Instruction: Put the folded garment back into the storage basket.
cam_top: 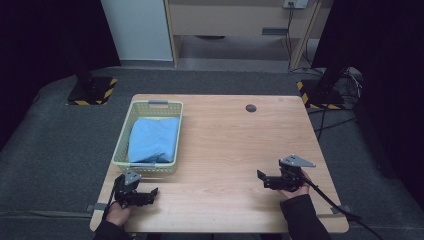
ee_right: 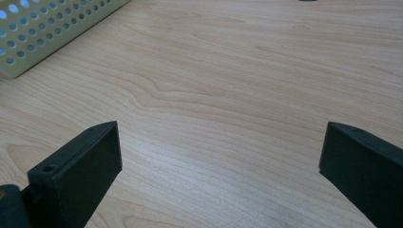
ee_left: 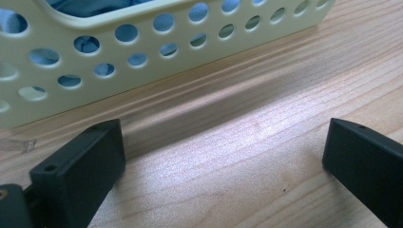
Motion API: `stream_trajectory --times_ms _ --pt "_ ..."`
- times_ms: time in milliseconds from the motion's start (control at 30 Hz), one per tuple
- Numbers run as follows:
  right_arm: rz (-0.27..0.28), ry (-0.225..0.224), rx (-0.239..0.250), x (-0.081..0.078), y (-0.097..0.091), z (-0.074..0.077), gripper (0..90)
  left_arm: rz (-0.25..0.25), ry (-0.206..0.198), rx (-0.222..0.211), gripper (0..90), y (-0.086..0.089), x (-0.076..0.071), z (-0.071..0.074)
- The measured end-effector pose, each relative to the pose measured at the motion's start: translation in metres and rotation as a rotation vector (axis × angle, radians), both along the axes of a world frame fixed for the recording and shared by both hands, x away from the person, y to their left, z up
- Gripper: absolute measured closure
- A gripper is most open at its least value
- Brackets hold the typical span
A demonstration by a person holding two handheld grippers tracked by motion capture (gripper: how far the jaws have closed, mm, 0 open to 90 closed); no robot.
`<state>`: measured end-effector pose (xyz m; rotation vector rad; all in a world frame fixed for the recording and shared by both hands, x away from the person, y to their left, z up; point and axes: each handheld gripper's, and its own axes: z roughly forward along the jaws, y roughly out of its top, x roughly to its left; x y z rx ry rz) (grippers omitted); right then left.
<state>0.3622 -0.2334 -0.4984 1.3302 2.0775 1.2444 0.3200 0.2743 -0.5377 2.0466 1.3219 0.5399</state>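
While both tongs rest wide open and empty, the basket (cam_top: 148, 167) of blue cloth (cam_top: 153, 140) lies just beyond the left tongs (cam_top: 141, 196), long axis running toward the surface's far edge; right tongs (cam_top: 267, 180) well apart.

Wooden table (cam_top: 235, 150) with basket (cam_top: 121, 145)

Left gripper (cam_top: 150, 192): low at the near left, held in the left hand (cam_top: 118, 212), jaws spread wide, nothing between them.
Right gripper (cam_top: 262, 177): near right, held in the right hand (cam_top: 295, 190), jaws likewise wide apart, pointing left.
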Motion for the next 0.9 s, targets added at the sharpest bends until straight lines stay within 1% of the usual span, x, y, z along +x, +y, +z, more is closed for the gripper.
stream_trajectory --times_ms 367,500,667,800,900 --pt "-0.030 0.027 -0.012 0.001 -0.017 -0.005 0.4 0.000 0.000 0.000 0.0 0.000 0.000 0.000" --pt "-0.037 0.026 -0.018 0.001 -0.022 -0.006 0.5 0.000 0.000 0.000 0.0 0.000 0.000 0.000" --pt "-0.041 0.011 -0.011 0.000 -0.028 -0.008 0.5 0.000 0.000 0.000 0.0 0.000 0.000 0.000" --pt "-0.046 0.011 -0.012 0.000 -0.032 -0.009 0.5 -0.001 0.000 0.000 0.0 0.000 0.000 0.000" --pt "-0.046 0.010 -0.025 0.000 -0.035 -0.009 0.5 -0.001 0.000 0.000 0.0 0.000 0.000 0.000"
